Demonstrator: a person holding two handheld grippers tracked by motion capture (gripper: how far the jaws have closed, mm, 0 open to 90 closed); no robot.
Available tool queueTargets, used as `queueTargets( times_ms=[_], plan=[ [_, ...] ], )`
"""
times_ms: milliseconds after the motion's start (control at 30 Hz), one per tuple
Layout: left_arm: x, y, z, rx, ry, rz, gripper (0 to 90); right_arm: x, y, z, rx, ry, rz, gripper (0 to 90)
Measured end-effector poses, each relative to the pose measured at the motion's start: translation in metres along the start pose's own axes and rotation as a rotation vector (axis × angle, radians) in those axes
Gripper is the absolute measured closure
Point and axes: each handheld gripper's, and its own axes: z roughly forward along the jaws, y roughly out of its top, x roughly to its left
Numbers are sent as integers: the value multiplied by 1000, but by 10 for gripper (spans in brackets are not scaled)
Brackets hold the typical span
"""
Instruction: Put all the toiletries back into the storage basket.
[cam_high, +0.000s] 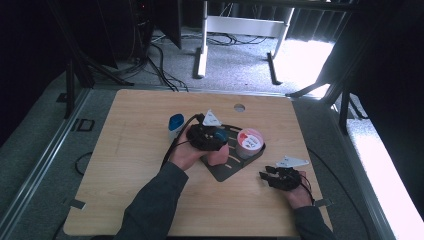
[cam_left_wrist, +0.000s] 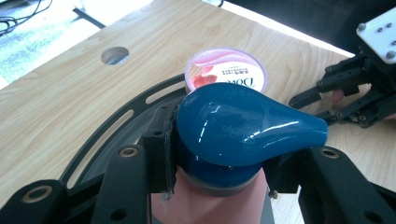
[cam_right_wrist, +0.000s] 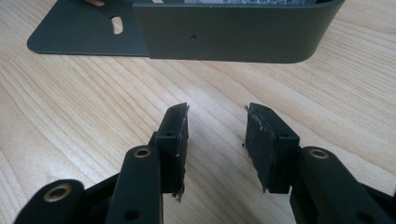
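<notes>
At the centre of the high view, the left tongs (cam_high: 210, 137) grip the pink bottle's blue cap (cam_left_wrist: 243, 126), standing upright on the dark rack (cam_high: 227, 170). The right tongs (cam_high: 272, 175), lower right, hang open over bare table (cam_high: 135, 150), well apart.

We can read one word — "Dove", upside down in the left gripper view — on the lid of the pink tub (cam_left_wrist: 226, 71). Above it runs a line of small print, too fine for us to read.
</notes>
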Motion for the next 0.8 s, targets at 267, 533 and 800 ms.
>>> queueTargets(
  times_ms=[267,533,800],
  plan=[
    [2,2,8,-1,25,-10,527,0,0,0,1,-1,0,586],
    [4,6,12,0,55,-17,528,0,0,0,2,-1,-2,585],
    [7,11,17,-6,72,-15,528,0,0,0,2,-1,-1,585]
  ],
)
